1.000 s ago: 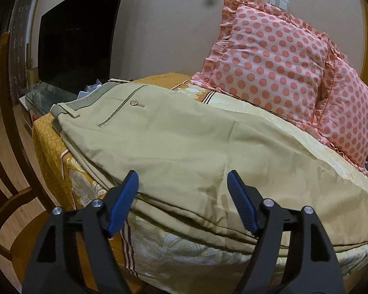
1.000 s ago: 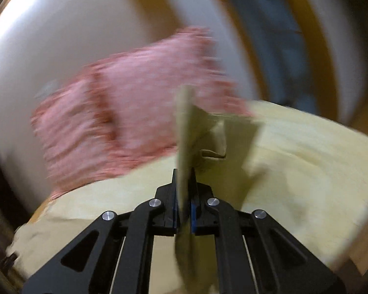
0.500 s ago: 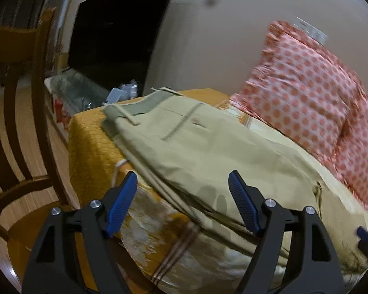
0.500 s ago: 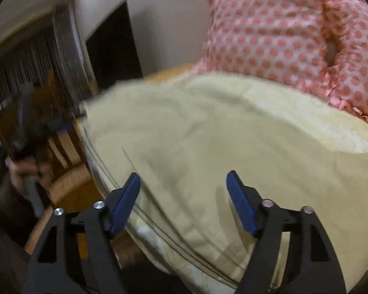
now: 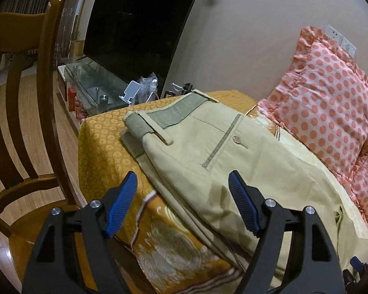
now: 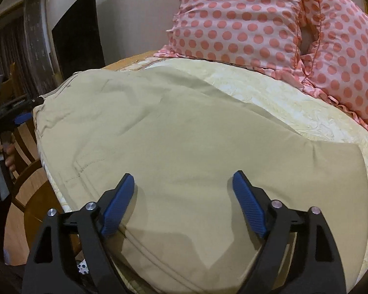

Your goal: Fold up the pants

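Khaki pants (image 5: 220, 161) lie flat on a cushioned seat with a yellow patterned cover (image 5: 103, 147), waistband at the left end, a back pocket with a button showing. My left gripper (image 5: 184, 203) is open and empty, just above the pants near the seat's front edge. In the right wrist view the pants (image 6: 184, 134) lie folded over, the fold's end to the right. My right gripper (image 6: 184, 201) is open and empty, close above the cloth. The left gripper (image 6: 24, 115) shows at the far left of that view.
Pink polka-dot pillows (image 5: 331, 103) lean against the wall behind the pants and also show in the right wrist view (image 6: 269, 19). A wooden chair (image 5: 24, 98) stands left of the seat. A dark TV (image 5: 139, 24) on a glass stand (image 5: 90, 83) with small items is beyond.
My right gripper has let go of the pant leg end and opened; the leg now lies folded over the pants. My left gripper has swung left toward the waistband end, still open.
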Available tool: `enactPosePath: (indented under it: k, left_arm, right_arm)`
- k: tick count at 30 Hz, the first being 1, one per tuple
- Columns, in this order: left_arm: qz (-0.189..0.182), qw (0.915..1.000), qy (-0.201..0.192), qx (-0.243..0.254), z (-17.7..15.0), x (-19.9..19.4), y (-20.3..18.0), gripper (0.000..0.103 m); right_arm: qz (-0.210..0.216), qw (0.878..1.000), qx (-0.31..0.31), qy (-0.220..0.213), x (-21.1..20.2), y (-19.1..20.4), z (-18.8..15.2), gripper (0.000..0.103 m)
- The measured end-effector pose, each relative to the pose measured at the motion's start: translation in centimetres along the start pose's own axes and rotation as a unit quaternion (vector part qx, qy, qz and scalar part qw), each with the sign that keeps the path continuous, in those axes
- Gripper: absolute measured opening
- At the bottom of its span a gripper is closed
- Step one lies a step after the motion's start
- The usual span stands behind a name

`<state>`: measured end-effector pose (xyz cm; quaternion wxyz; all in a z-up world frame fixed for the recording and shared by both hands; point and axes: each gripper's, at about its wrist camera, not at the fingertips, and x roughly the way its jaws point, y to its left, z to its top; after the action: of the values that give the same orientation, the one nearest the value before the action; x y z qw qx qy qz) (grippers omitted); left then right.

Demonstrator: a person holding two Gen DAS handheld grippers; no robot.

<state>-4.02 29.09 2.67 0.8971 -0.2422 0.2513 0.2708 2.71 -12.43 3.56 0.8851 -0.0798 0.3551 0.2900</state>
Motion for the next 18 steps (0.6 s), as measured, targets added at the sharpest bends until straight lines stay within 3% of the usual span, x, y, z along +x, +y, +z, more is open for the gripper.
enactPosePath:
  k: [7, 14, 16, 18]
  left_arm:
    - [-0.030, 0.9993, 0.020, -0.003, 1.1, 1.4, 0.5, 0.078]
    - [-0.112, 0.9911, 0.051, -0.051, 0.4, 0.3, 0.8, 0.078]
    - [-0.167, 0.9784, 0.075, -0.095, 0.3, 0.4, 1.3, 0.078]
    - [-0.191, 0.9700, 0.087, -0.121, 0.4, 0.7, 1.5, 0.078]
  right_arm:
    - [0.004, 1.000, -0.003, -0.006, 0.6, 0.6, 0.3, 0.090]
    - [0.006, 1.000, -0.001, -0.008, 0.4, 0.6, 0.1, 0.093]
    - [0.006, 1.000, -0.001, -0.008, 0.4, 0.6, 0.1, 0.093]
    - [0.007, 1.000, -0.001, -0.009, 0.4, 0.6, 0.1, 0.093]
